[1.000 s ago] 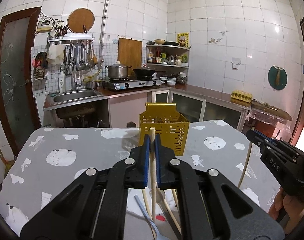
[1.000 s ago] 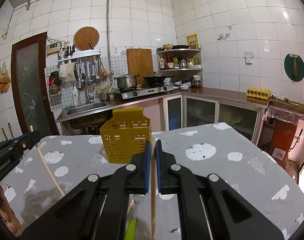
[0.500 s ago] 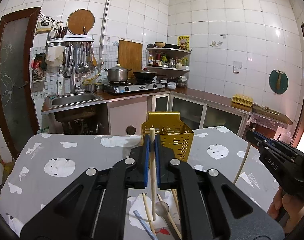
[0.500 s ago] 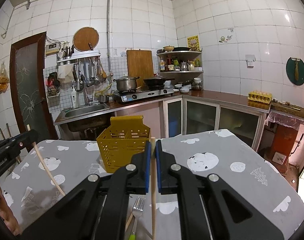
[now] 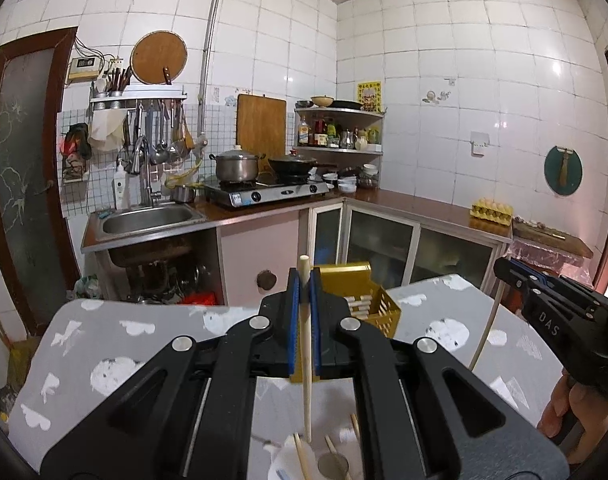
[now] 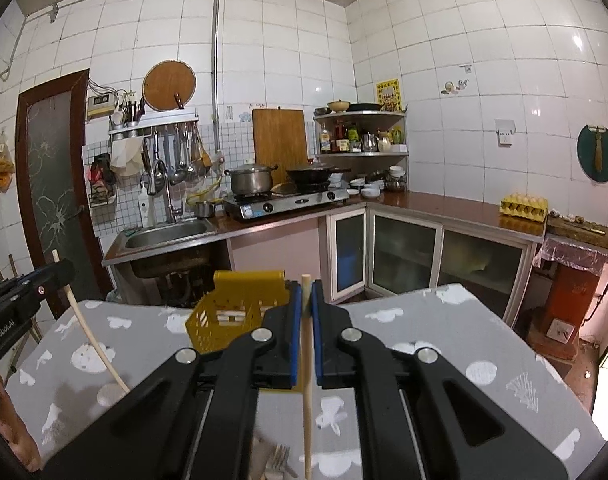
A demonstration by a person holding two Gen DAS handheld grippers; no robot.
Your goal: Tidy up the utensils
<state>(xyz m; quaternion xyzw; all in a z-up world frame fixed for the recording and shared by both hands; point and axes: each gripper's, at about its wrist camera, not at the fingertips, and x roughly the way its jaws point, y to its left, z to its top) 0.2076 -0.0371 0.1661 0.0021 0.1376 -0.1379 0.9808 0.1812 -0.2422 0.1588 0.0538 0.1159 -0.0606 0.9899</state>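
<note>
My left gripper (image 5: 303,280) is shut on a pale wooden chopstick (image 5: 305,360) that hangs down toward the table. My right gripper (image 6: 306,292) is shut on a second wooden chopstick (image 6: 306,384), also hanging down. A yellow perforated utensil basket (image 5: 363,300) stands on the grey table just beyond both grippers; it also shows in the right wrist view (image 6: 232,316). More chopsticks and a spoon (image 5: 331,464) lie on the table under the left gripper. A fork (image 6: 278,462) lies under the right gripper.
The grey patterned tablecloth (image 6: 443,332) covers the table. Behind it stand a sink (image 5: 148,220), a stove with a pot (image 5: 236,168) and a counter with an egg tray (image 5: 491,212). The other gripper shows at each view's edge, the right gripper in the left wrist view (image 5: 551,308).
Both grippers have risen with their chopsticks held. The table and basket sit lower in both views, and the loose utensils have dropped toward the bottom edge.
</note>
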